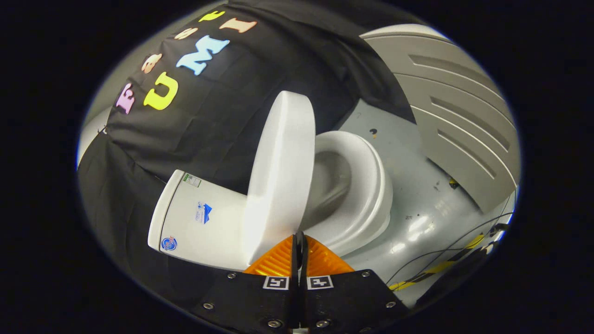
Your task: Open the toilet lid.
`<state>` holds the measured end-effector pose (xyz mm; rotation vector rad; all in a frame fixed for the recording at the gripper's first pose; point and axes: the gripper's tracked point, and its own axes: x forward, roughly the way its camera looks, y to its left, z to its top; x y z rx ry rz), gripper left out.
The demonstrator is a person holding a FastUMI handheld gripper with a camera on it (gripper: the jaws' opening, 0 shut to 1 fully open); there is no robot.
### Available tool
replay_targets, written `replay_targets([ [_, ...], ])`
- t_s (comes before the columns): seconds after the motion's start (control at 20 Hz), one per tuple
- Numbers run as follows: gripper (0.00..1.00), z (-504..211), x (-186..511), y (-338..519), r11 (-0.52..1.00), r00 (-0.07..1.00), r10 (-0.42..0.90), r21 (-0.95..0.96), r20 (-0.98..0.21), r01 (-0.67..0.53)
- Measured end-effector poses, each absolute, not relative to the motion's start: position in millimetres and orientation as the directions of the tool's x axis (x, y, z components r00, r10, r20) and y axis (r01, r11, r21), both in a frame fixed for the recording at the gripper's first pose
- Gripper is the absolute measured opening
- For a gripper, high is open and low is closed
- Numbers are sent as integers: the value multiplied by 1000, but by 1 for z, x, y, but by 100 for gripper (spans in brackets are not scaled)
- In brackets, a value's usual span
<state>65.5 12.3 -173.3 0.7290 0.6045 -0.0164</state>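
Note:
A white toilet stands on the grey floor, seen tilted. Its lid (278,176) is lifted off the seat (366,185) and stands nearly on edge, between the open bowl (332,185) and the tank (199,218). My gripper (299,237) has its two orange fingers (278,260) pressed together with nothing visible between them. Their tips sit right at the lid's near edge, where lid and seat part. Whether they touch the lid I cannot tell.
The glossy grey floor (417,195) spreads beyond the bowl. A grey ribbed panel (459,116) stands at its far side. Thin black cables (445,250) and a yellow-and-black striped strip (445,266) lie on the floor near my fingers.

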Motion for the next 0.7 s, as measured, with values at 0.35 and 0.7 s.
replay_targets([
  [0.35, 0, -126, 70, 40, 833, 869, 134, 529, -477, 162],
  [0.7, 0, -108, 73, 56, 870, 883, 97, 470, -459, 150],
])
